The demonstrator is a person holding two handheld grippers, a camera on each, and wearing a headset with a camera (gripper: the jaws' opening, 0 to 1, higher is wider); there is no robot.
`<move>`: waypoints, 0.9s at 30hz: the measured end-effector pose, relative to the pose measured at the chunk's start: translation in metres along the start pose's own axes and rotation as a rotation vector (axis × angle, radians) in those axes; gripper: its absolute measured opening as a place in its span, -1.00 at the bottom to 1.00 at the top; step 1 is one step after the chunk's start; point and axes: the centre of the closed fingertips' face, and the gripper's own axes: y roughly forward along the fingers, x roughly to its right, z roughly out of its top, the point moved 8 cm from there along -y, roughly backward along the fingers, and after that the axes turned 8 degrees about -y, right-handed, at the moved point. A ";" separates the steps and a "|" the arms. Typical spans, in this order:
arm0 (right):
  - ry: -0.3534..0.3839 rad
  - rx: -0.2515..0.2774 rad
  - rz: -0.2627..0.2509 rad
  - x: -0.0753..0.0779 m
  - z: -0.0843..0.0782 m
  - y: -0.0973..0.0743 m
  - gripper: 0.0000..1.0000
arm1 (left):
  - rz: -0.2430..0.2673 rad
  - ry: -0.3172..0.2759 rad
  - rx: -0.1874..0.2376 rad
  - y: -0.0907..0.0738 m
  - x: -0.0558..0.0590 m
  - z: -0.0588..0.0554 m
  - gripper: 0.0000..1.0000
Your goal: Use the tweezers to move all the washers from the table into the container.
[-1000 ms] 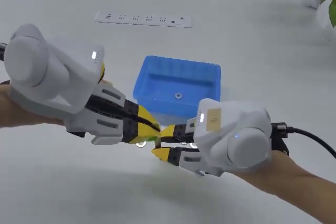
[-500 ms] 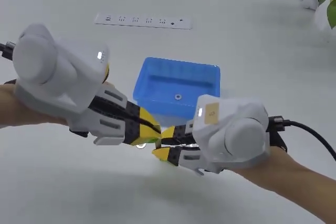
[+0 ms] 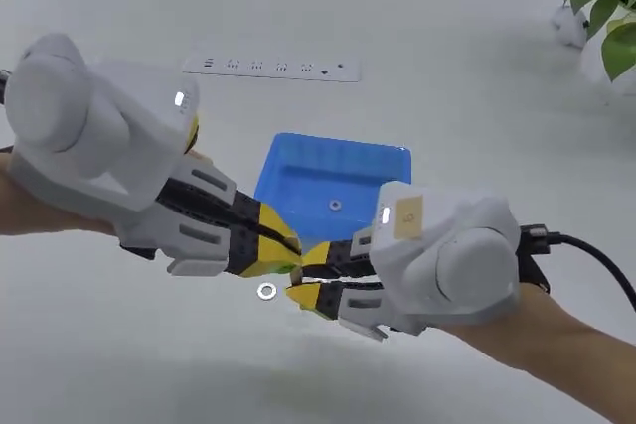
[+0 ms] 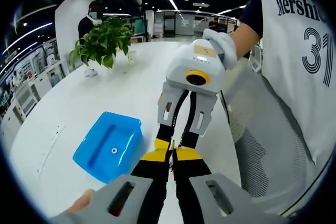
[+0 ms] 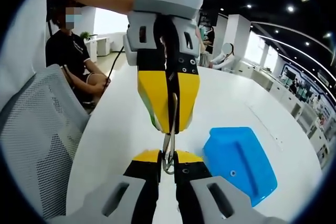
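The person's white jersey (image 4: 299,51) carries a large dark "31" on the chest, and above it lettering that starts "Mershi" before the edge cuts it off. A yellow sticker (image 3: 405,217) on the right tool (image 3: 303,275) bears a mark too small to read.

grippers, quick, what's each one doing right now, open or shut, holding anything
left gripper: closed, holding the tweezers.
right gripper: closed on the other end of the same tweezers.
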 end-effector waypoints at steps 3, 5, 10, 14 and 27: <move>-0.021 0.005 -0.013 0.005 0.007 -0.005 -0.80 | 0.007 0.018 0.007 -0.006 0.000 0.009 -0.88; -0.041 0.004 -0.018 0.008 0.012 -0.009 -0.80 | 0.010 0.036 0.010 -0.008 0.000 0.014 -0.88; -0.064 0.003 -0.036 0.017 0.017 -0.016 -0.80 | 0.022 0.063 0.018 -0.011 -0.003 0.026 -0.88; -0.076 0.003 -0.064 0.031 0.021 -0.022 -0.80 | 0.033 0.090 0.030 -0.013 -0.012 0.037 -0.88; -0.102 -0.001 -0.131 0.072 0.017 -0.027 -0.80 | 0.034 0.145 0.042 -0.008 -0.051 0.060 -0.88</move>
